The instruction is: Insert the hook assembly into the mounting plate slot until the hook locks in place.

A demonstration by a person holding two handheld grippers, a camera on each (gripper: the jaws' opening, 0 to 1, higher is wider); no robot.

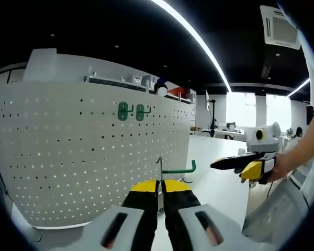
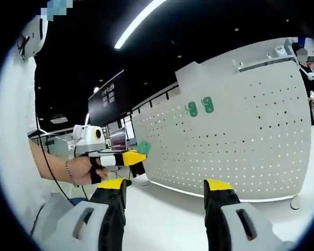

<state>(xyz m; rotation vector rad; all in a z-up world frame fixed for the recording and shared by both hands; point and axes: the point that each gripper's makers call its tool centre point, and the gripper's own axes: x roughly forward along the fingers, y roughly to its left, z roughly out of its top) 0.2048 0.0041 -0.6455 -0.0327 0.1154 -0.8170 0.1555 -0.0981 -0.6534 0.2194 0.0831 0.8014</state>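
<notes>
a white pegboard (image 1: 89, 151) stood upright on a white desk (image 1: 220, 162), its holes in even rows. in the right gripper view the pegboard (image 2: 235, 136) rose just beyond the desk (image 2: 167, 214). two green hooks (image 1: 132, 111) hung side by side high on the board, also seen in the right gripper view (image 2: 200, 107). the left claw (image 1: 160, 187) was pressed together, pinching a green hook (image 1: 177, 169) by its thin upright stem, the hook's arm pointing right, in the air in front of the board and apart from it. in the right gripper view the left claw (image 2: 133, 157) was held by a hand (image 2: 81, 170). the right claw (image 2: 166, 188) was spread wide with nothing between its jaws; in the left gripper view it (image 1: 235, 164) hovered over the desk.
</notes>
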